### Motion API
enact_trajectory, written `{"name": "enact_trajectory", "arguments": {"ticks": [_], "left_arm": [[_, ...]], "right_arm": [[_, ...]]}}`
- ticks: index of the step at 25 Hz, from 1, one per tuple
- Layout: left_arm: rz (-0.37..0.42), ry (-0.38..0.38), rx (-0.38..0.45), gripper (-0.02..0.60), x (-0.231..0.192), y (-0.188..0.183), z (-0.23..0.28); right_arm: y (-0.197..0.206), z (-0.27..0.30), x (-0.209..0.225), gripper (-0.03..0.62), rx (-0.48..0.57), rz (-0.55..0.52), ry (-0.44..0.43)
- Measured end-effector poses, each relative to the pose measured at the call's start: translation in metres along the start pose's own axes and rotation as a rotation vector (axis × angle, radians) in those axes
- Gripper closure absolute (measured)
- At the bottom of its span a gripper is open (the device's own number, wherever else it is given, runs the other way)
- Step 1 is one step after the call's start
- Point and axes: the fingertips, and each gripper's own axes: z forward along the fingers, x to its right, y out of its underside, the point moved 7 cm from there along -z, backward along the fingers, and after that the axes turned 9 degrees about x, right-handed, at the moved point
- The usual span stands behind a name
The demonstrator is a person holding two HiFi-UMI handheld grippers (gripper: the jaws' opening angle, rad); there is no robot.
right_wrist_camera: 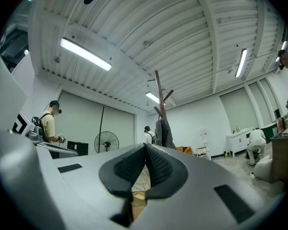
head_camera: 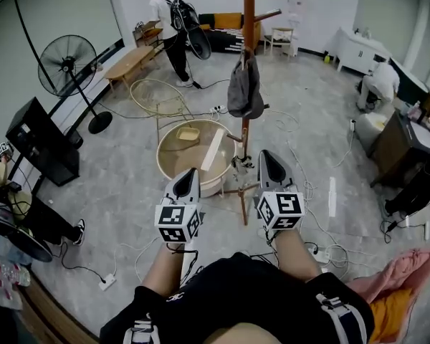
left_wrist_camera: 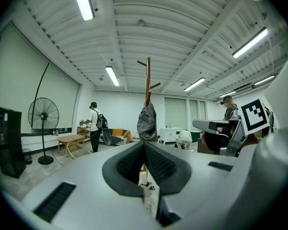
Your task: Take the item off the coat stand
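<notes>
A brown wooden coat stand (head_camera: 248,20) rises ahead of me in the head view. A dark grey garment (head_camera: 244,88) hangs from one of its pegs. The same garment (left_wrist_camera: 146,121) shows on the stand in the left gripper view, and the garment (right_wrist_camera: 164,133) again in the right gripper view. My left gripper (head_camera: 186,180) is held low, short of the stand's base, jaws shut and empty. My right gripper (head_camera: 270,165) sits beside it to the right, also shut with nothing between its fingers. Both stay well apart from the garment.
A round wooden tub (head_camera: 195,155) sits just left of the stand's base. A wire hoop frame (head_camera: 156,97), a standing fan (head_camera: 73,68) and a black speaker (head_camera: 41,143) stand to the left. Cables cross the floor. A person (head_camera: 170,24) stands at the back, another crouches at right (head_camera: 380,83).
</notes>
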Motion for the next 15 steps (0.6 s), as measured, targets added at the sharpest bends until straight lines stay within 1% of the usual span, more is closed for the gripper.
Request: {"name": "enact_trajectory", "arguments": {"ticks": [3, 5, 9, 12, 13, 14, 15], "left_arm": [[-0.002, 0.001, 0.014, 0.566, -0.005, -0.004, 0.045], [-0.008, 0.007, 0.013, 0.566, -0.009, -0.004, 0.067], [-0.017, 0.013, -0.023, 0.566, -0.034, 0.004, 0.094], [-0.021, 0.012, -0.042, 0.566, -0.053, 0.011, 0.105], [-0.020, 0.011, -0.047, 0.566, -0.058, 0.014, 0.108], [-0.020, 0.010, -0.052, 0.566, -0.062, 0.016, 0.110], [-0.020, 0.008, -0.056, 0.566, -0.066, 0.018, 0.112]], "right_arm": [[0.001, 0.038, 0.021, 0.580, 0.010, -0.010, -0.023], [0.005, 0.059, 0.032, 0.579, 0.011, -0.015, -0.021], [0.015, 0.094, 0.040, 0.579, 0.006, -0.017, 0.010], [0.017, 0.113, 0.043, 0.577, 0.044, -0.013, 0.020], [0.016, 0.119, 0.042, 0.561, 0.060, -0.006, 0.002], [0.015, 0.126, 0.042, 0.442, 0.072, 0.003, -0.023], [0.014, 0.133, 0.042, 0.355, 0.074, 0.011, -0.044]]}}
